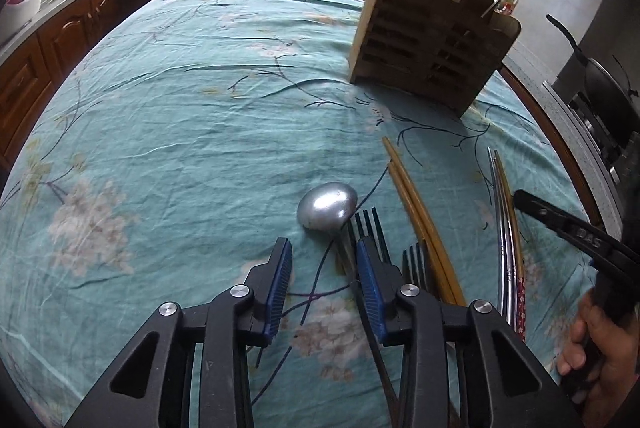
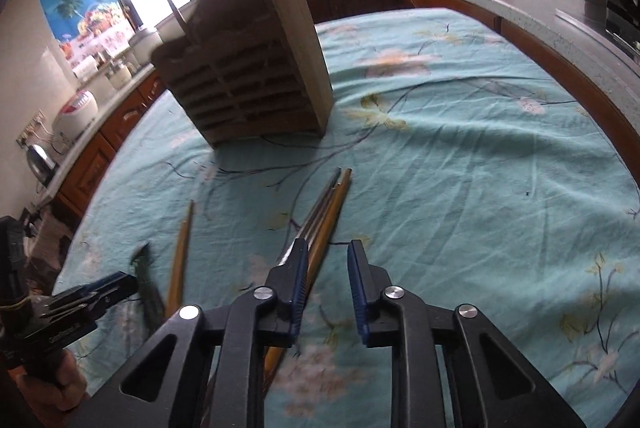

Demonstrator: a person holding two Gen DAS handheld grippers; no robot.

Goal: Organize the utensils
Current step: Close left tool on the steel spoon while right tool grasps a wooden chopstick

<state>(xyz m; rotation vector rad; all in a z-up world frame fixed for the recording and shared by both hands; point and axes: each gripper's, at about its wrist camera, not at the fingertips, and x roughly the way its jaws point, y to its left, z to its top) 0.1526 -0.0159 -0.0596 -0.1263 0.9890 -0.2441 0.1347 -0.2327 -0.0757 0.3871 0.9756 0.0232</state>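
Note:
A wooden utensil holder [image 1: 430, 36] stands on the teal tablecloth at the back right; it also shows in the right wrist view [image 2: 248, 68] with a few utensils sticking out. A metal spoon [image 1: 327, 206], two dark forks [image 1: 370, 228] and yellow chopsticks [image 1: 416, 216] lie in front of my left gripper [image 1: 324, 260], which is open and empty, its right finger over the spoon handle. Metal and patterned chopsticks [image 1: 506, 224] lie further right. My right gripper [image 2: 328, 260] is open, its left finger over these chopsticks [image 2: 324, 216].
The floral tablecloth [image 1: 180, 116] covers the table. Wooden cabinets and a counter with rice cookers [image 1: 24, 4] run behind and to the left. A stove with a pan [image 1: 600, 76] is at the right. A single yellow chopstick [image 2: 180, 260] lies left of my right gripper.

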